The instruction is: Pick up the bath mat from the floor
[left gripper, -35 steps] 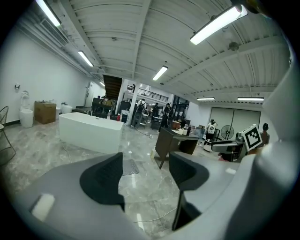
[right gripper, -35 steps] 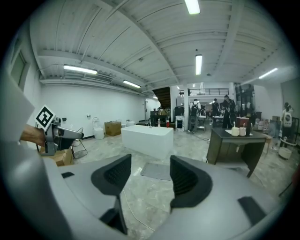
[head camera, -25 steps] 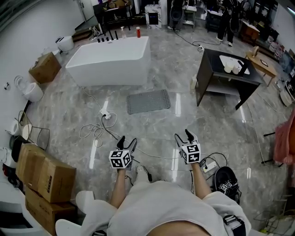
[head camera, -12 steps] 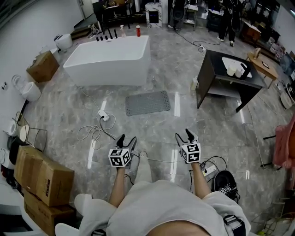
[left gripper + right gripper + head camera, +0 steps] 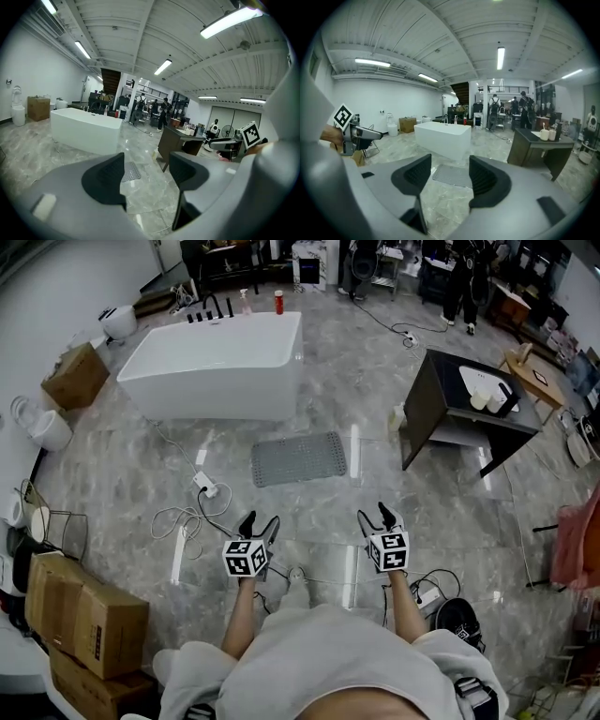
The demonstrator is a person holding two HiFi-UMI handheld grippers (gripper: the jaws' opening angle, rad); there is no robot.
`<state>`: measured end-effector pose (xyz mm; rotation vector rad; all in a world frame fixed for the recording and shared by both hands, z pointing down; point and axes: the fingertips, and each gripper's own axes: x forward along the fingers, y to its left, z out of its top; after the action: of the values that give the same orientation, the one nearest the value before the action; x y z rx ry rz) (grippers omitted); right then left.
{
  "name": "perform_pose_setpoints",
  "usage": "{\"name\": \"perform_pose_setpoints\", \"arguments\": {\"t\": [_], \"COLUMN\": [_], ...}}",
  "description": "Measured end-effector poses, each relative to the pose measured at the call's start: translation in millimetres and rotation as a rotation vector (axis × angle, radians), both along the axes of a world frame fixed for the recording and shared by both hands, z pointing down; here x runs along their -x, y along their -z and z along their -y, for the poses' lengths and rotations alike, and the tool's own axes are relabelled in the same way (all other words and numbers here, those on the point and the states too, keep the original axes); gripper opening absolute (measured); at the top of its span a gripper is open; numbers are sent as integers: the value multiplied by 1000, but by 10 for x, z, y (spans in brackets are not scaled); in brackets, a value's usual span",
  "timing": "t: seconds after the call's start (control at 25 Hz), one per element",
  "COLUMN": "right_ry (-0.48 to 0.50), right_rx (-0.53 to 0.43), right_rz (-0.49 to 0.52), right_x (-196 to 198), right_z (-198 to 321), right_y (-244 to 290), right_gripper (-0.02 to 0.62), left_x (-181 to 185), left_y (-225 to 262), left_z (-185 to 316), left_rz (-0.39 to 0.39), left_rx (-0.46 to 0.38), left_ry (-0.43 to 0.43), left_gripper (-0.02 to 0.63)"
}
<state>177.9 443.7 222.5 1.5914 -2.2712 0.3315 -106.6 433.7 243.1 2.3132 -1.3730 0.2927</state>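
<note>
Marble floor (image 5: 450,498): grey nubbed bath mat (image 5: 298,458) flat; left gripper (image 5: 260,522), right gripper (image 5: 373,516) apart, empty.

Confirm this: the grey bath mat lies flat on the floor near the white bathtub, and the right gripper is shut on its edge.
Wrong on the grip. The right gripper is open and empty, short of the grey bath mat, as the right gripper view shows. The mat does lie flat on the floor near the white bathtub.

The head view looks steeply down from above the person onto the left claw (image 5: 261,521), the right claw (image 5: 373,515) and the floor (image 5: 309,507) ahead. Each claw view looks forward from low down, along its own jaws. All three share the bath mat (image 5: 298,457) and the bathtub (image 5: 208,367).
</note>
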Motion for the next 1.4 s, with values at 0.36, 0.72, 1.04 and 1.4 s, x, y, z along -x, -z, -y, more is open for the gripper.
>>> {"name": "perform_pose_setpoints", "arguments": {"t": [0.36, 0.72, 1.04, 1.4], "right_ry": [-24, -52, -80, -86], "right_rx": [1, 5, 24, 43], "right_rz": [-10, -20, -22, -24], "right_x": [295, 609, 754, 736], "right_z": [1045, 1723, 1958, 2075], "right_y": [100, 80, -16, -92], "right_gripper": [244, 244, 244, 244], "left_x": [425, 726, 900, 889], "left_y": [90, 64, -4, -56], "left_z": [1079, 1876, 2193, 2330], "left_rz": [-9, -12, -6, 14], "left_rx": [-4, -6, 6, 12], "left_ry": [5, -27, -53, -73], "left_gripper": [299, 299, 298, 298]}}
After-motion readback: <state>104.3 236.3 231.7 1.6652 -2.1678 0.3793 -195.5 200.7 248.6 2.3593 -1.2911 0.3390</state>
